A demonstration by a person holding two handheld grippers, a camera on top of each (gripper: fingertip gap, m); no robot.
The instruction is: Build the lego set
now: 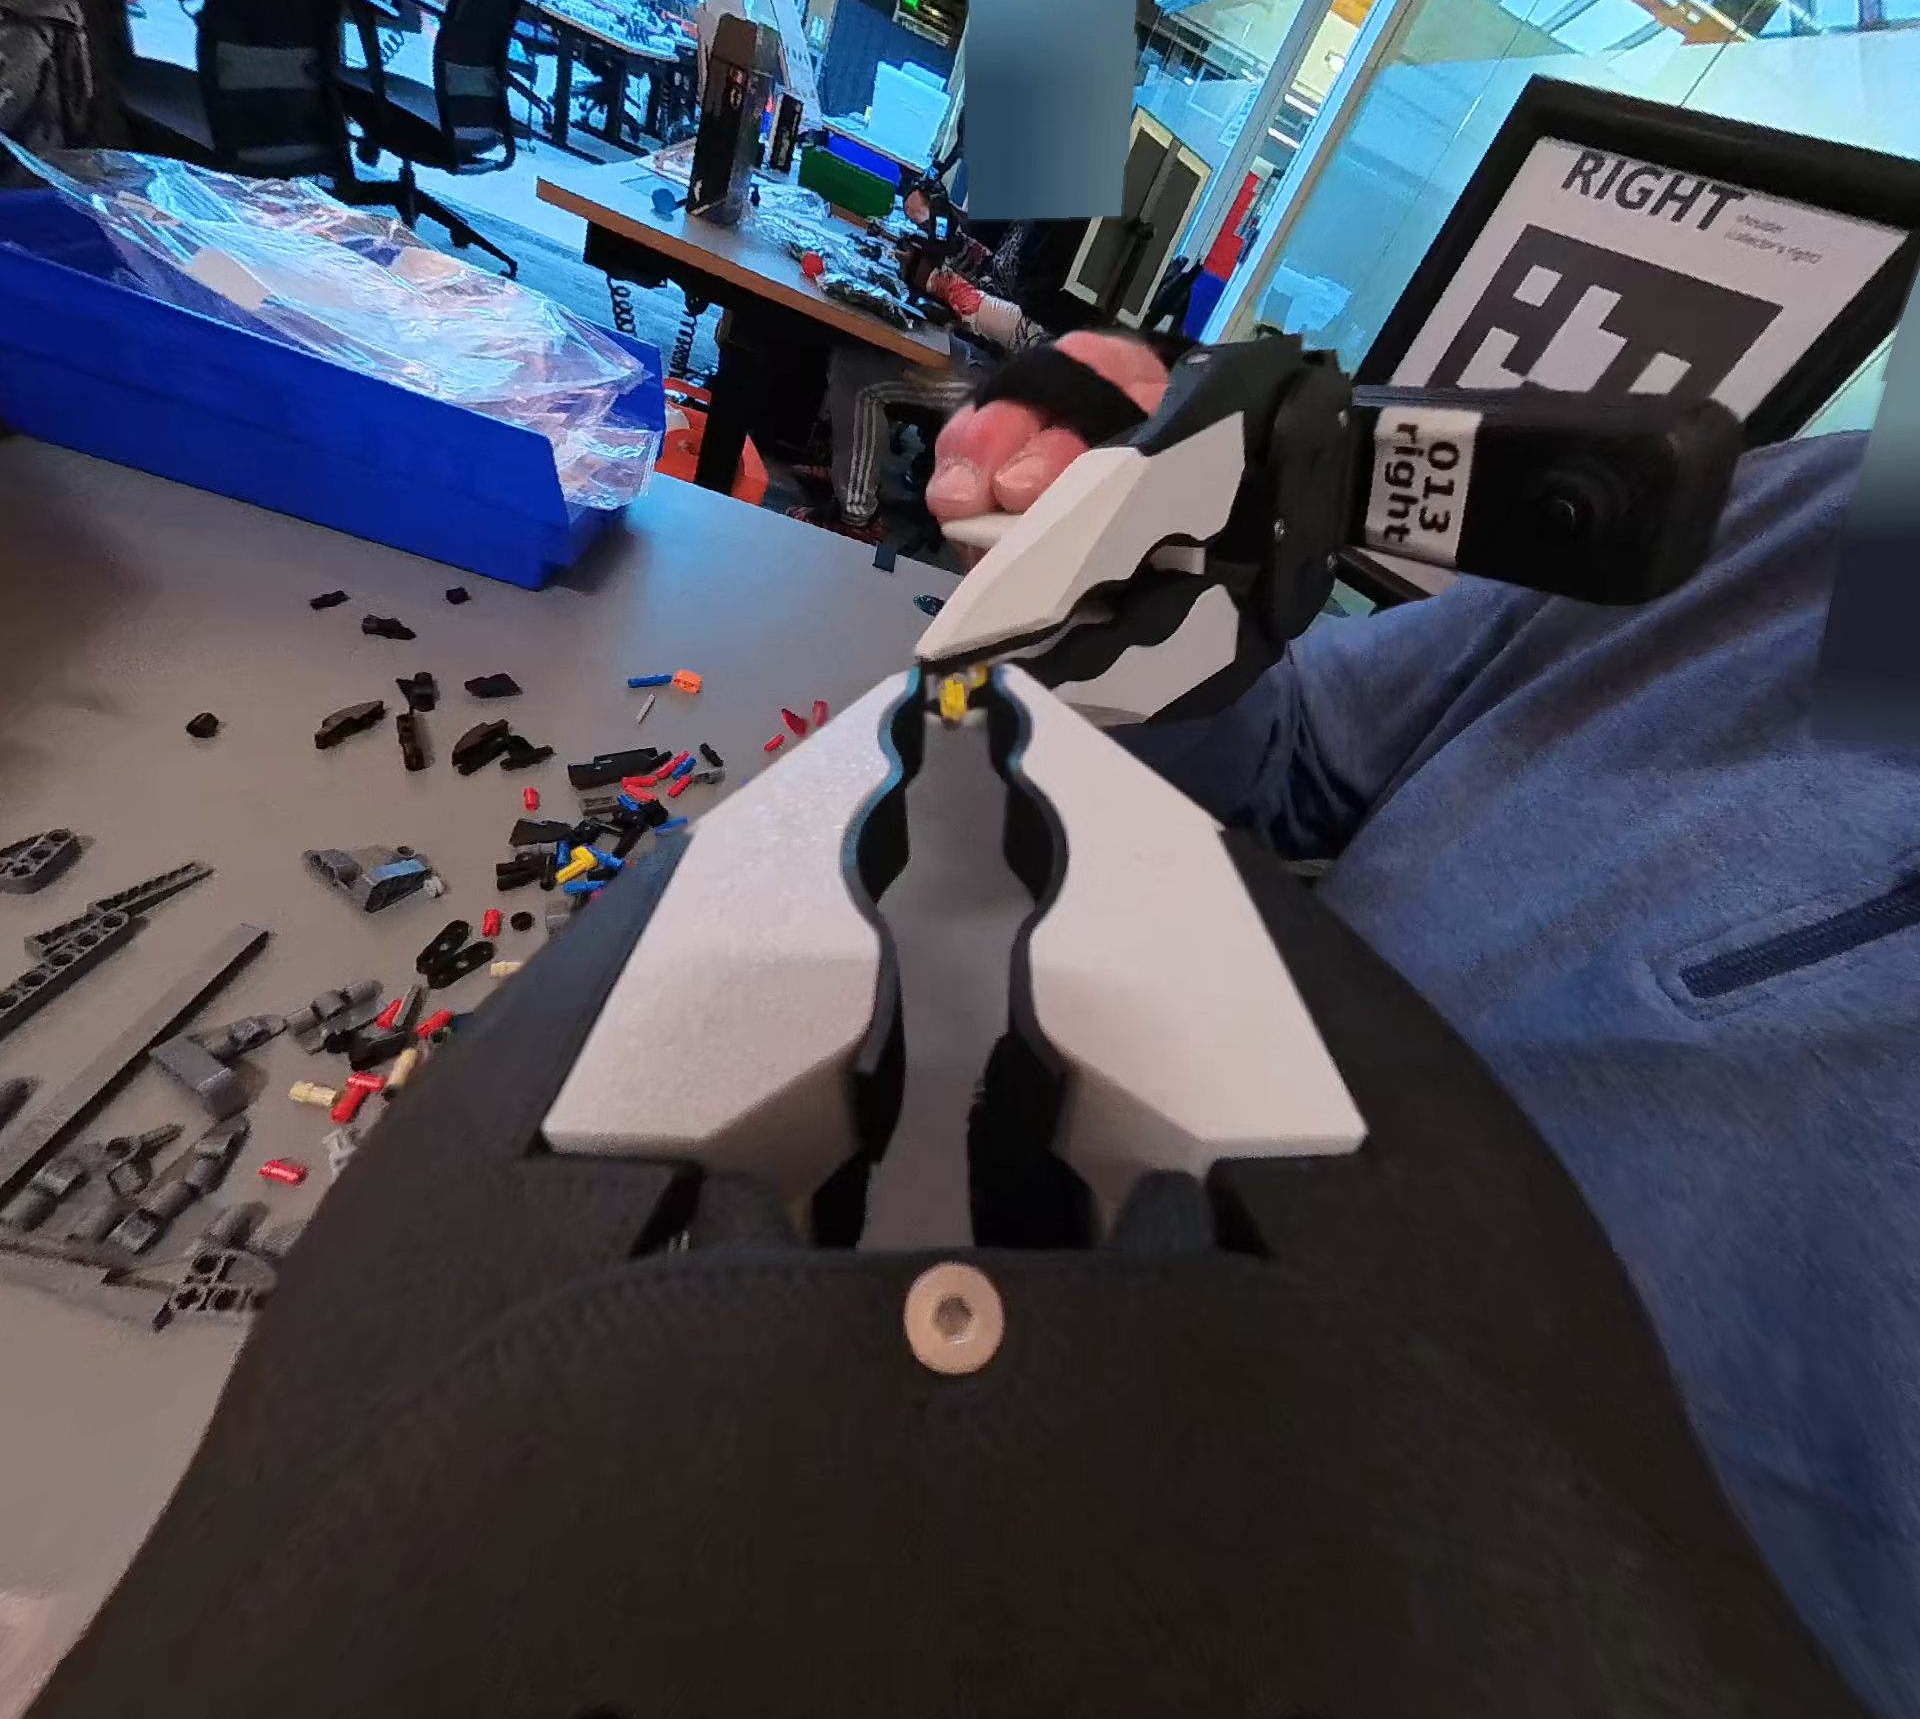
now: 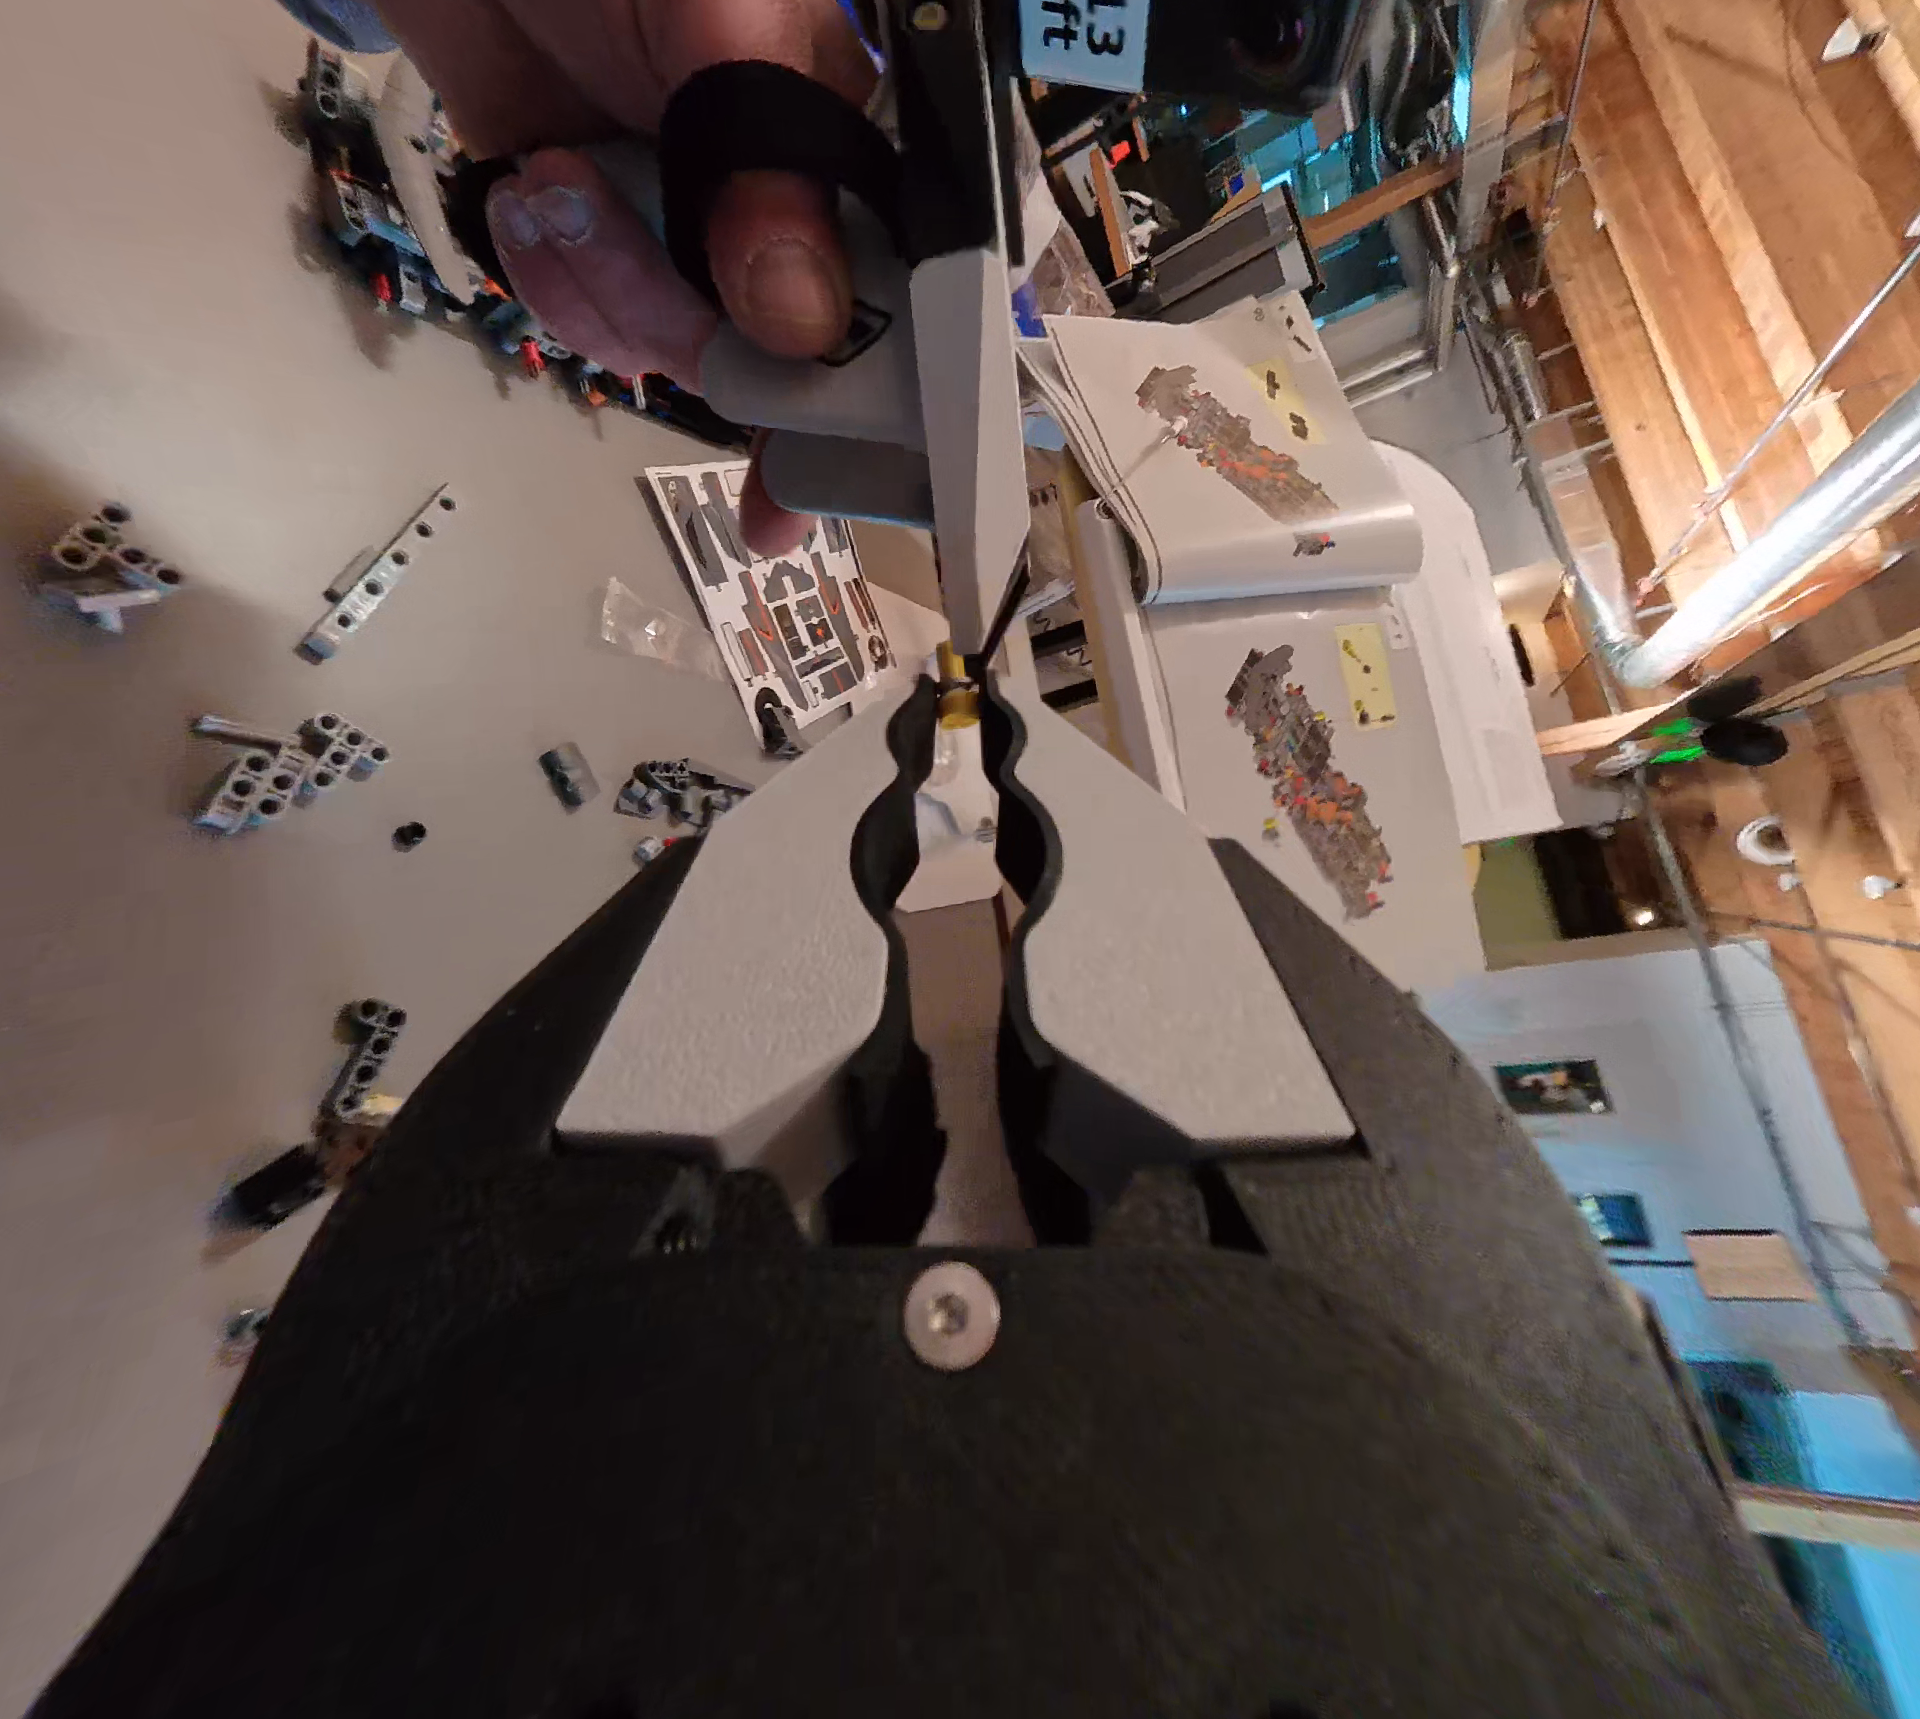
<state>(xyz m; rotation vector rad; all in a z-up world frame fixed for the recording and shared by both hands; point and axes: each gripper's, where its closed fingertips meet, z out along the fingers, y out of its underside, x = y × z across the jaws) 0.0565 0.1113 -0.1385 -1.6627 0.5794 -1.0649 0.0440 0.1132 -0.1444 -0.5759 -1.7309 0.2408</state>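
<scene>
A small yellow Lego piece [image 1: 952, 699] is held in the air above the grey table [image 1: 727, 589], where the two grippers meet tip to tip. My left gripper [image 1: 958, 690] is closed on it. My right gripper [image 1: 951, 657] comes in from the upper right, and its tips pinch the same piece. In the right wrist view the yellow piece [image 2: 954, 695] sits between my right gripper's tips [image 2: 956, 711]. The left gripper [image 2: 975, 646] reaches down onto its top end. A small black part beside the yellow piece is too small to make out.
Loose black, grey, red, blue and yellow Lego parts [image 1: 582, 848] litter the table. A blue bin [image 1: 291, 433] holds plastic bags. A sticker sheet [image 2: 790, 599], an open instruction booklet [image 2: 1247, 464] and a partly built model [image 2: 364, 194] lie farther off. A blue-sleeved arm [image 1: 1558, 838] is at the right. My two grippers' fingertips are within a few centimetres of each other.
</scene>
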